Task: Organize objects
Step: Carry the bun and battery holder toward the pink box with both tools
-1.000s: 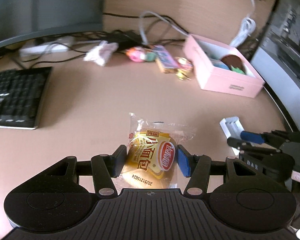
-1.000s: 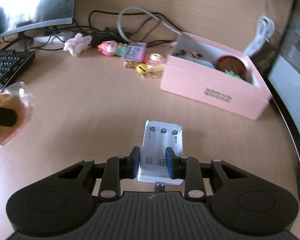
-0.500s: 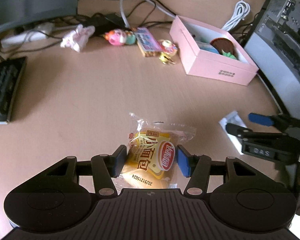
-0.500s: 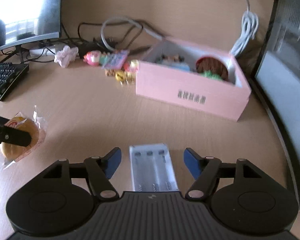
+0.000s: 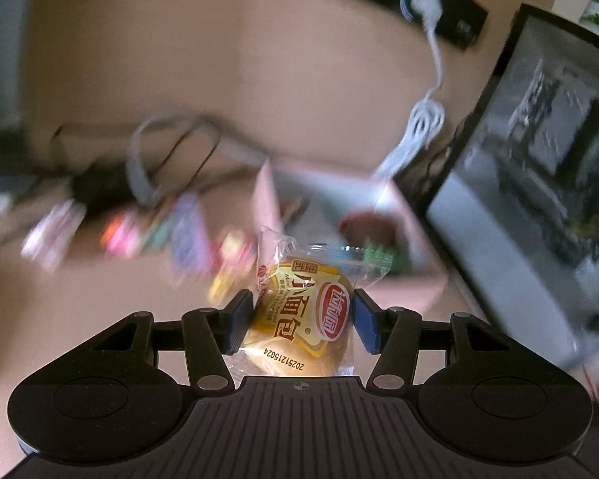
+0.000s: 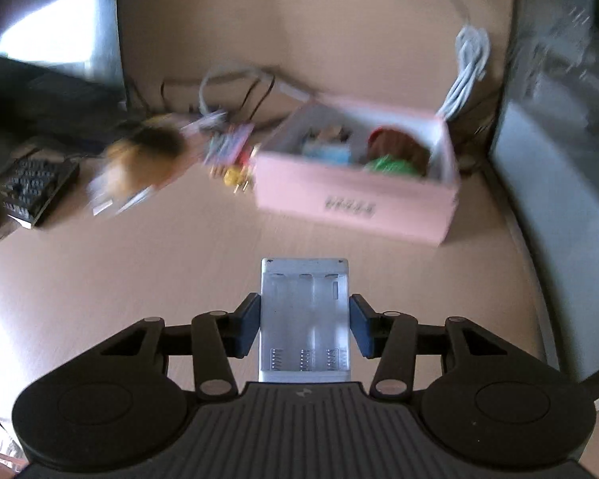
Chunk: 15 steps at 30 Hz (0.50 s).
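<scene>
Both of your hands have swung toward the pink box [image 6: 355, 203] since a second ago, and the whole desk now smears with the motion. Your left gripper [image 5: 301, 321] clamps the wrapped bread bun [image 5: 299, 319] at about half its spread, unchanged over that second, with the blue pads pressing the packet's two sides. Holding it by the flanks keeps the printed face up and the crimped top edge free, which should let it slide into the box nose first.

Your right gripper [image 6: 304, 327] has just been closing, and its pads now sit against both long edges of the white battery charger [image 6: 304, 319]. Half a second back the jaws stood wide with the charger loose between them; now it is pinched and appears lifted off the desk [image 6: 139, 279]. Gripping across the narrow width leaves its length pointing ahead toward the box.

You can read the bun clearly: clear crinkled film, a yellow label with red characters, a date code along the lower edge, and soft golden bread below. It looks light and squashy, so I judge the present squeeze enough. The charger is a rigid pale slab with three empty bays and small springs at the near end.

That box lies ahead of both grippers, open-topped, already holding a brown round thing and something green.
</scene>
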Tool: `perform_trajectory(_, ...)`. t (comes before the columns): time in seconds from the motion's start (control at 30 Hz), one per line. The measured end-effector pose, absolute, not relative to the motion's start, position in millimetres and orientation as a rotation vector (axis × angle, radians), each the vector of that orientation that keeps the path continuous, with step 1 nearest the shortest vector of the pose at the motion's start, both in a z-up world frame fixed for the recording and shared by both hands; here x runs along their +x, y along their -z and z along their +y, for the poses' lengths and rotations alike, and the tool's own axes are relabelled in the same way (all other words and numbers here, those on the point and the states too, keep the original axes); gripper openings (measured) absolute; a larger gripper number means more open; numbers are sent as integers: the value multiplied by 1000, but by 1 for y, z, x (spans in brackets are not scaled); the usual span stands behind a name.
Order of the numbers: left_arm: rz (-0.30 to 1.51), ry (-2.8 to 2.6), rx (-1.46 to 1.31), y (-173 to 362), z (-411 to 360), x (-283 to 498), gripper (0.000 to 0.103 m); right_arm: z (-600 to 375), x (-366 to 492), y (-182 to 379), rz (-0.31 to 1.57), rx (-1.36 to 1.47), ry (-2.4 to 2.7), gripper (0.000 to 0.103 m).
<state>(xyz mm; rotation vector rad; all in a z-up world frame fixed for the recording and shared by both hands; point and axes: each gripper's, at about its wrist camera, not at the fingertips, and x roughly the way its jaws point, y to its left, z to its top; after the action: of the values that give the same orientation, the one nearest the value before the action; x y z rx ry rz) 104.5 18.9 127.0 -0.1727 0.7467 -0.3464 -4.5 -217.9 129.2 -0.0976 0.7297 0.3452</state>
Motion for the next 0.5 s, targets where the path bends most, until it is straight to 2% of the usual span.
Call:
perform_trajectory(0.13,651,324,-214,-115,-24,161,59,-242,1,-137,694,-46,-298,47)
perform_trajectory(0.27,683,244,-222,-71,-59,203,60,-259,4,-132,703,-19,-259,47)
perform_trajectory(0.3,687,222,-198,-61,-65,206,58,-264,3,-129,705,-21,-249,47)
perform_trajectory(0.37,671,200,-160,-51,-71,202,64,-272,3,-125,719,-23,-243,47)
perform_trajectory(0.5,706,223,-107,-53,-74,180,64,-284,5,-116,736,-44,-234,47)
